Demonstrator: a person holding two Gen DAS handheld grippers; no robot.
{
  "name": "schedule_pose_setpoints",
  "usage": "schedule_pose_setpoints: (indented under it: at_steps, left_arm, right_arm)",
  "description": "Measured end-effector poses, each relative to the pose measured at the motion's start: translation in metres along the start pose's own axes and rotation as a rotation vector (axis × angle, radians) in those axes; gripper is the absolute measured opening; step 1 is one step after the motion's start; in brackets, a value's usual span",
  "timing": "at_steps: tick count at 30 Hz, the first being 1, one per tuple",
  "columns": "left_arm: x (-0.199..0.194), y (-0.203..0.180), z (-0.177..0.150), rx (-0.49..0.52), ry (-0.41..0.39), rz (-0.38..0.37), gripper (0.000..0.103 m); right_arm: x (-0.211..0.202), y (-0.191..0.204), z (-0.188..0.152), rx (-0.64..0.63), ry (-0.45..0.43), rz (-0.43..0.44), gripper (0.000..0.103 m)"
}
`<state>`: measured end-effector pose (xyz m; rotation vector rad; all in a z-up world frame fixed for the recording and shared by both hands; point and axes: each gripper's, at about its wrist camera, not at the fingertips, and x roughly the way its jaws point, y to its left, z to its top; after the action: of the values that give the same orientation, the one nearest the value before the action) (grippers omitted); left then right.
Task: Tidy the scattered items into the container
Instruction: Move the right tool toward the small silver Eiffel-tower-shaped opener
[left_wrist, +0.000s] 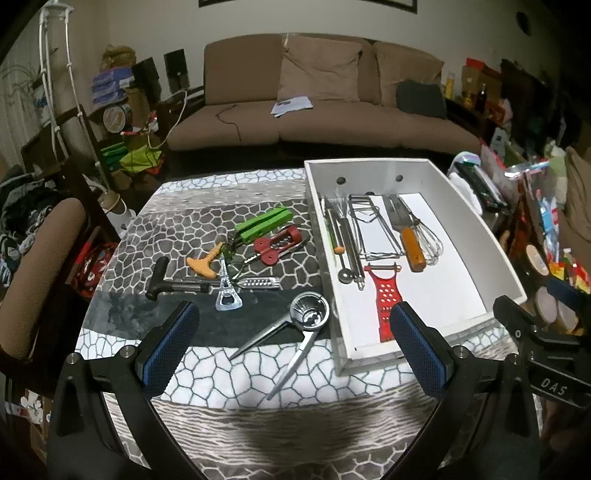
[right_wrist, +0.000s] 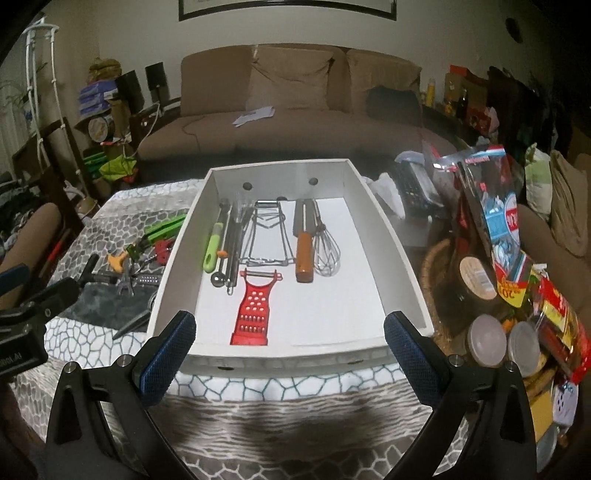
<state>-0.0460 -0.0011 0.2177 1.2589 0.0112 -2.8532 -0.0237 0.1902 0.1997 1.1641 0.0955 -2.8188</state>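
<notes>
A white box (left_wrist: 476, 236) (right_wrist: 388, 236) on the patterned cloth holds a red grater (left_wrist: 386, 302) (right_wrist: 255, 310), a whisk (right_wrist: 327, 251), a wooden-handled tool (right_wrist: 304, 254) and several steel utensils. Left of the box lie a steel squeezer (left_wrist: 295, 328), a green tool (left_wrist: 264, 223), a red corkscrew (left_wrist: 279, 245), a black-handled tool (left_wrist: 173, 284), a tower-shaped opener (left_wrist: 227, 291) and a yellow-handled piece (left_wrist: 207, 264). My left gripper (left_wrist: 295, 347) hangs open above the squeezer. My right gripper (right_wrist: 290, 350) hangs open over the box's near wall. Neither holds anything.
The table (left_wrist: 229, 410) carries a stone-pattern cloth. A brown sofa (left_wrist: 325, 96) stands behind it. A basket with jars and snack packets (right_wrist: 517, 295) crowds the right side. A chair arm (left_wrist: 40, 266) and clutter stand at the left.
</notes>
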Motion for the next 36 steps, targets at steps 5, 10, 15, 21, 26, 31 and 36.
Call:
schedule_pose_setpoints:
  at_steps: [5,10,15,21,26,31,36]
  left_arm:
    - [0.003,0.013,0.000,-0.017,0.002,0.002,0.103]
    - [0.006,0.033,-0.004,-0.027,0.007,0.008,0.103]
    - [0.012,0.070,-0.016,-0.012,-0.002,0.020,0.103]
    - [0.038,0.138,-0.046,-0.041,0.034,0.071,0.103]
    - [0.056,0.171,-0.073,-0.074,0.055,0.084,0.103]
    - [0.073,0.200,-0.083,-0.140,0.066,0.084,0.103]
    - [0.084,0.205,-0.079,-0.142,0.041,0.085,0.103]
  right_arm:
    - [0.005,0.013,0.003,-0.012,0.006,0.012,0.103]
    - [0.010,0.036,0.004,-0.020,0.014,0.041,0.103]
    - [0.015,0.060,0.002,-0.009,0.025,0.116,0.103]
    - [0.030,0.101,0.001,0.012,0.066,0.226,0.103]
    - [0.039,0.138,0.009,-0.018,0.055,0.293,0.103]
    - [0.055,0.176,0.020,-0.065,0.063,0.336,0.103]
    - [0.089,0.213,0.029,-0.099,0.085,0.365,0.099]
